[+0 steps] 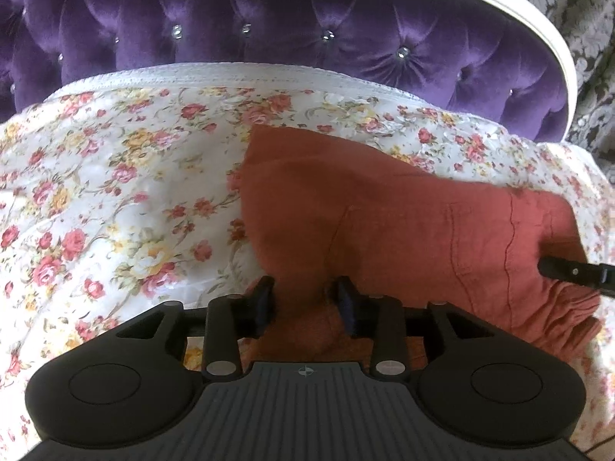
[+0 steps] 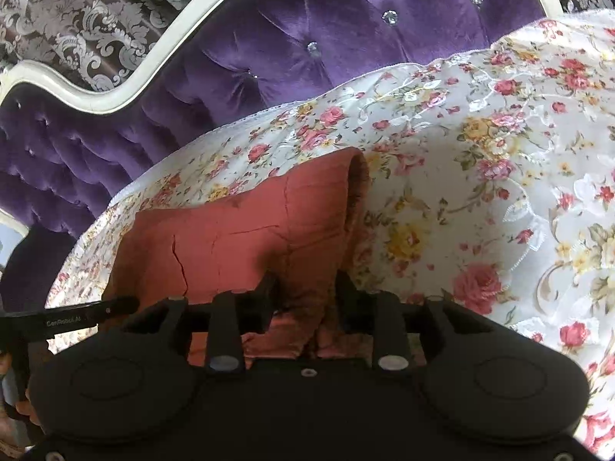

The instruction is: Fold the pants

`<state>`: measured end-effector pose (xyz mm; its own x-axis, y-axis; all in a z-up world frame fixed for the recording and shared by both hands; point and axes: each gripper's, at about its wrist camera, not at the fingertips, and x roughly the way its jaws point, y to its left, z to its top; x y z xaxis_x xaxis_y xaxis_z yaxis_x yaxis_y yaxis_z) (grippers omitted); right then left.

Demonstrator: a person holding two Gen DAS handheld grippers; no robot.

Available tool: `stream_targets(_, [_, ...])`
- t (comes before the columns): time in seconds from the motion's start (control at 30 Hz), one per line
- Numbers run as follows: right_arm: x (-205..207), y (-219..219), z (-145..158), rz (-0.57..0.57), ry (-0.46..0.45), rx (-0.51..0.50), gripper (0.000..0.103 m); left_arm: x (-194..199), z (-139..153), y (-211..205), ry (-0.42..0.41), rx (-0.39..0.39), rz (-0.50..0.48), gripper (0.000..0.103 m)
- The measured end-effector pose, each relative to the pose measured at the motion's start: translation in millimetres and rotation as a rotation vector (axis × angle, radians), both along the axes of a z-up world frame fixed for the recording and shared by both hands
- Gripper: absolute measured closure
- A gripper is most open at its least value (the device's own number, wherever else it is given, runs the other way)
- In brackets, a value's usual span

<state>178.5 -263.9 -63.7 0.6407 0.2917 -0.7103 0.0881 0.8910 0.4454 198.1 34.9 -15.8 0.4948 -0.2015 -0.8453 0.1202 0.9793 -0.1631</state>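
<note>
Pants (image 1: 384,223) folded on floral bedspread (image 1: 115,176) | left gripper (image 1: 305,299) parted, cloth bunched between | right gripper (image 2: 305,292) likewise (contact unclear) | lift clear gently, keep fold square

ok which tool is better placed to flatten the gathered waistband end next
right, probably: one finger of the right tool lies right beside the gathered waistband, while the left tool sits at the opposite edge of the pants with fabric between its fingers
</note>
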Motion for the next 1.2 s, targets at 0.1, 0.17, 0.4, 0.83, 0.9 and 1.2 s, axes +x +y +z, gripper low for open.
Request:
stream_targets(0.1, [-3.6,-3.8,4.5,-0.019,0.010,0.013,0.060,-5.3,10.4,11.5,-0.018,-0.013,0.031,0.068])
stream_targets(0.17, [-7.2,-5.4,10.3,-0.035,0.011,0.006,0.059,-11.2,18.2,18.4,-0.041,0.013,0.059,0.069])
stream_targets(0.4, [-31.0,-1.8,49.5,-0.123,-0.055,-0.114,0.058,-37.3,31.5,19.6,-0.040,0.052,0.098,0.069])
stream_targets(0.83, [-53.6,80.7,23.5,0.038,-0.038,-0.498,0.063,-76.5,-1.5,-19.8,-0.018,0.135,0.048,0.068])
stream_targets(0.9, [-54.9,81.0,22.3,0.022,-0.044,-0.501,0.063,-78.4,-0.8,-24.0,-0.024,0.153,0.055,0.069])
stream_targets(1.2, [-58.8,89.2,21.4,-0.001,-0.048,-0.538,0.063,-86.3,0.2,-27.2,-0.048,0.166,0.067,0.069])
